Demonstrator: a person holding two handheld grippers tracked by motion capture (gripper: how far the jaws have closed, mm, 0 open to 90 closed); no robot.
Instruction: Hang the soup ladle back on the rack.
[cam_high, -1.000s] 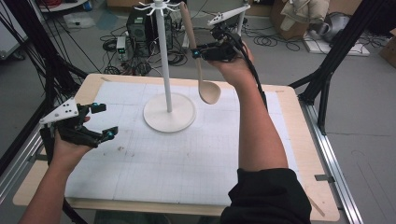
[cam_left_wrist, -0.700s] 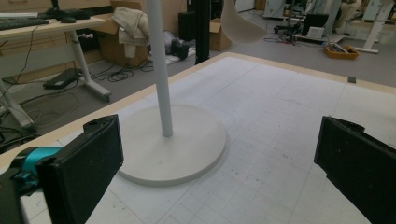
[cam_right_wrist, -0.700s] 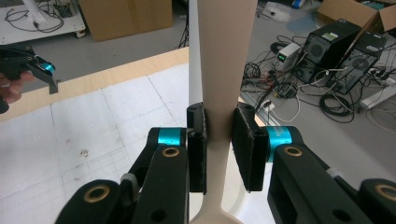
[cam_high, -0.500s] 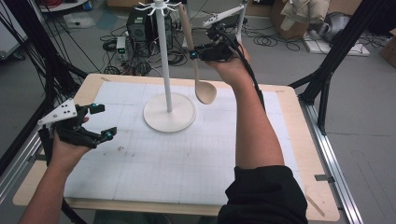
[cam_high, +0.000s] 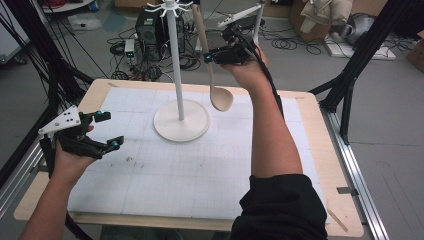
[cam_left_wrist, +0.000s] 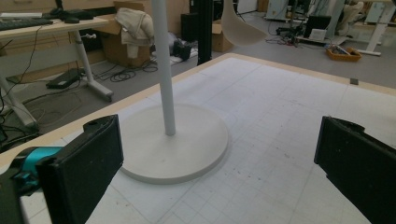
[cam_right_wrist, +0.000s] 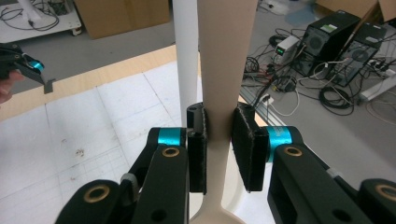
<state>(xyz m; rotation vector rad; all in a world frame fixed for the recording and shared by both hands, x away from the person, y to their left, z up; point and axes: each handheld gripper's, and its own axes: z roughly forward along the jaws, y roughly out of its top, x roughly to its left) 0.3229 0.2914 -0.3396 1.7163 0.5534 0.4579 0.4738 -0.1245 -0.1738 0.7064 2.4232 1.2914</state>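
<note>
Right hand-held gripper (cam_high: 212, 55): raised above the far side of the counter (cam_high: 320, 150), jaws clamped on the handle of the wooden spoon (cam_high: 214, 70)
Grip seen close: in the right gripper view both pads press the spoon handle from either side
Wooden spoon: hangs upright in the air, bowl down, handle up beside the top of the stand, clear of the counter
Hook stand (cam_high: 176, 70): white pole on a round base, upright on the gridded mat (cam_high: 165, 180), just left of the spoon
Left hand-held gripper (cam_high: 107, 131): low over the counter's left edge, jaws wide apart, nothing between them
Left gripper view: the stand's base (cam_left_wrist: 187, 149) lies ahead between the open jaws
</note>
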